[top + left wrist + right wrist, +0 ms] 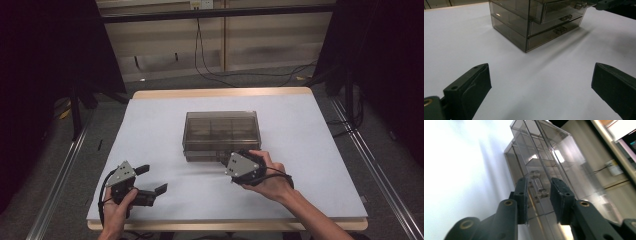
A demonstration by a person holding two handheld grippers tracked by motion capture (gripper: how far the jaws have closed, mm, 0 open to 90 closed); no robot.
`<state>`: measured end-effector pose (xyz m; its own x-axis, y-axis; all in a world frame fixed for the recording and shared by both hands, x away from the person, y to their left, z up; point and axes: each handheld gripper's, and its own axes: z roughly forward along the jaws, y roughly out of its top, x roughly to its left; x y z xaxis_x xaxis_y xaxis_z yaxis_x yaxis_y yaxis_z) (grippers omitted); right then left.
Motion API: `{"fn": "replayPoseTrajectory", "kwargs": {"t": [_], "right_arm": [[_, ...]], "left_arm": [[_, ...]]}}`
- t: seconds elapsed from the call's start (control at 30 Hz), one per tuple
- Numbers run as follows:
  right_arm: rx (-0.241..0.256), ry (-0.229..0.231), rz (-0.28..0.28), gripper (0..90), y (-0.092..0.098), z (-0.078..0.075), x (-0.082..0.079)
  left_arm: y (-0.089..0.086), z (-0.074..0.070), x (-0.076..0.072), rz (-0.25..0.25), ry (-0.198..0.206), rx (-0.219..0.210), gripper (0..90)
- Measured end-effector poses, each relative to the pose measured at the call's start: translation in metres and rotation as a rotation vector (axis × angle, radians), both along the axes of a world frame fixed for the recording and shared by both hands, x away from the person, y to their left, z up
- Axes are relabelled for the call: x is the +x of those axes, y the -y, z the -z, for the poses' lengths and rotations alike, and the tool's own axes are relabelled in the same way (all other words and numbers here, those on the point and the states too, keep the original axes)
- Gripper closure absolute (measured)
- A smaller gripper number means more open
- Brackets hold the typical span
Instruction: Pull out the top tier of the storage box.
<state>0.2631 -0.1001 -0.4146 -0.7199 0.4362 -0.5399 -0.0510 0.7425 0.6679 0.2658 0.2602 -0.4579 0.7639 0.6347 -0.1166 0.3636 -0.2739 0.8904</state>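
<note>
Right gripper view: right claw [537,195] was held half open around a drawer handle [539,185] – lined up for pulling; left claw [539,87] was kept wide open, empty, clear of the drawer box [536,22].

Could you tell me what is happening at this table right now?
A person works with a gripper in each hand on a smoky clear drawer box standing on the white table. The right gripper is at the box's front, its jaws on either side of a drawer handle, not closed on it. The left gripper waits open over bare table.
</note>
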Motion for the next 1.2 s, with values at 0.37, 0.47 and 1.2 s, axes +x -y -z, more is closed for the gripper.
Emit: {"fn": "replayPoseTrajectory", "kwargs": {"t": [0.37,0.47,1.2], "right_arm": [[0.15,-0.263,-0.036,62.6,0.02,-0.015,0.021],[0.174,-0.296,-0.048,62.6,0.025,-0.018,0.025],[0.143,-0.481,-0.118,64.5,0.046,-0.045,0.05]], "left_arm": [[0.0,0.0,0.0,0.002,-0.004,0.001,2.5],[0.0,0.0,0.0,0.001,-0.004,0.0,2.4],[0.001,0.001,0.001,0.002,-0.001,0.005,2.4]]}}
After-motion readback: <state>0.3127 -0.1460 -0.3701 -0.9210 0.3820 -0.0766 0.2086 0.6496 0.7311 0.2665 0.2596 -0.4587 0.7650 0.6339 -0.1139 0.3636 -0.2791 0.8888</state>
